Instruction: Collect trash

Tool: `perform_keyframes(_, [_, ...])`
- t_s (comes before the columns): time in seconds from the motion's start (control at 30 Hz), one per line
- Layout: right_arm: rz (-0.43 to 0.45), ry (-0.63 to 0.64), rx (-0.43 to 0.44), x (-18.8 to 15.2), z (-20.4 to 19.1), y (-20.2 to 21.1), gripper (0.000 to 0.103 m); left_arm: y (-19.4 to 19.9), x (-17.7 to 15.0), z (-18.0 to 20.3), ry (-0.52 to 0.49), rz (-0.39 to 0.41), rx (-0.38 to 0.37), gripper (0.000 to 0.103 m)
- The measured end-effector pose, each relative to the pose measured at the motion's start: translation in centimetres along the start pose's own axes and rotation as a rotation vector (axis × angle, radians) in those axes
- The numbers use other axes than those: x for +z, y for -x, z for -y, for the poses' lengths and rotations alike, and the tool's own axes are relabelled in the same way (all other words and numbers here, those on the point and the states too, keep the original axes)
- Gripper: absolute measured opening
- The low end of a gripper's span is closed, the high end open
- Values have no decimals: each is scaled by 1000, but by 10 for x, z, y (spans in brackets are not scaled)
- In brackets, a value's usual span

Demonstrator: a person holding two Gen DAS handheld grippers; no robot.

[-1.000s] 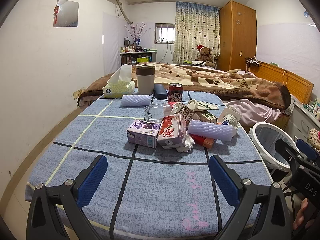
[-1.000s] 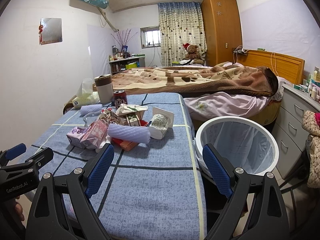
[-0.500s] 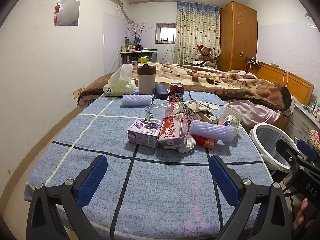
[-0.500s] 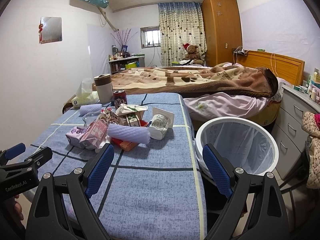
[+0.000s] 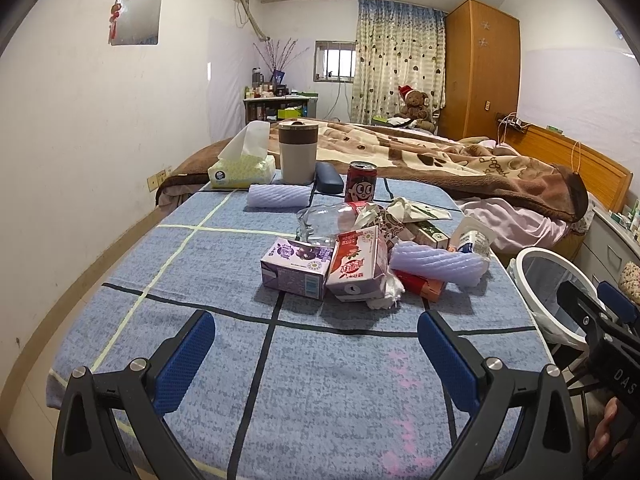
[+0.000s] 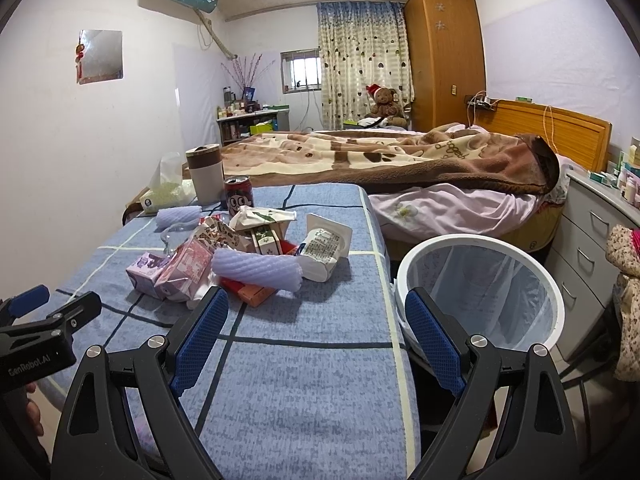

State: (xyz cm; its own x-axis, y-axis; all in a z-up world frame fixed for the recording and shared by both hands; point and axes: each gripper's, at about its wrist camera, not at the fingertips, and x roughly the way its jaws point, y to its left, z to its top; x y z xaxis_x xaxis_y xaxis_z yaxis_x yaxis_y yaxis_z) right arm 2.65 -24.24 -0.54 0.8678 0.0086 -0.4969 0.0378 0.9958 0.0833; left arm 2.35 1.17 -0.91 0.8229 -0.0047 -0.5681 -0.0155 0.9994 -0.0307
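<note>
— Trash (image 5: 360, 256) lies heaped on the blue cloth table (image 5: 224, 360), ahead of the left gripper (image 5: 316, 356) and well apart from it. How do the tongs stand?

— Both are spread wide and hold nothing. The left gripper's blue pads hang over bare cloth; the right gripper (image 6: 316, 328) has one finger over the table's edge and the other over the white bin (image 6: 480, 292), which stands just beside the table on its right.

— What sits nearest in the heap?

— A purple carton (image 5: 294, 268) and a pink carton (image 5: 356, 266), side by side and touching, with crumpled tissue (image 5: 386, 290) under the pink one. Right of them a lilac foam roll (image 5: 436, 264) rests on a red-orange box (image 5: 420, 286). Behind come a clear plastic piece (image 5: 320, 220), a patterned wrapper, a green-and-white carton (image 6: 266, 238) and a white tub (image 6: 324, 246) tipped on its side.

— And farther off?

— One red can (image 5: 360, 188), upright, then a second lilac foam roll (image 5: 278, 196), a dark case (image 5: 328, 178), a beige lidded cup (image 5: 298, 152) and a tissue box (image 5: 242, 168). Nothing stands between the tongs and the heap. Two foam rolls, two cartons in front, one can, one bin.
</note>
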Motion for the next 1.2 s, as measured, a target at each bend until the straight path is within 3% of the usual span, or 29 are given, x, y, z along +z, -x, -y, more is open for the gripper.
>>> perform_keyframes(0.43, [-26,-29,-45,25,7,-57,92,-67,29,-34,36,-68,-38,103])
perform_keyframes(0.67, [-93,-76,-41,30,13,-92,92,-112,42,-40,36,-137,-36,103])
perform_keyframes(0.77, [-113,-55,-49,30,11,-103,86,-132,44,-39,30,-172,-21,103])
perform_keyframes(0.9, [-168,-75,-28,30,14,-120,76,-149,46,-38,25,-197,-30,103])
perform_keyframes(1.03, [-212,-103,29,34,14,-132,76,-161,47,-30,8,-218,-57,103])
perform_keyframes(1.2, [-277,-90,40,35,8,-148,76,-167,50,-27,-4,-234,-66,103])
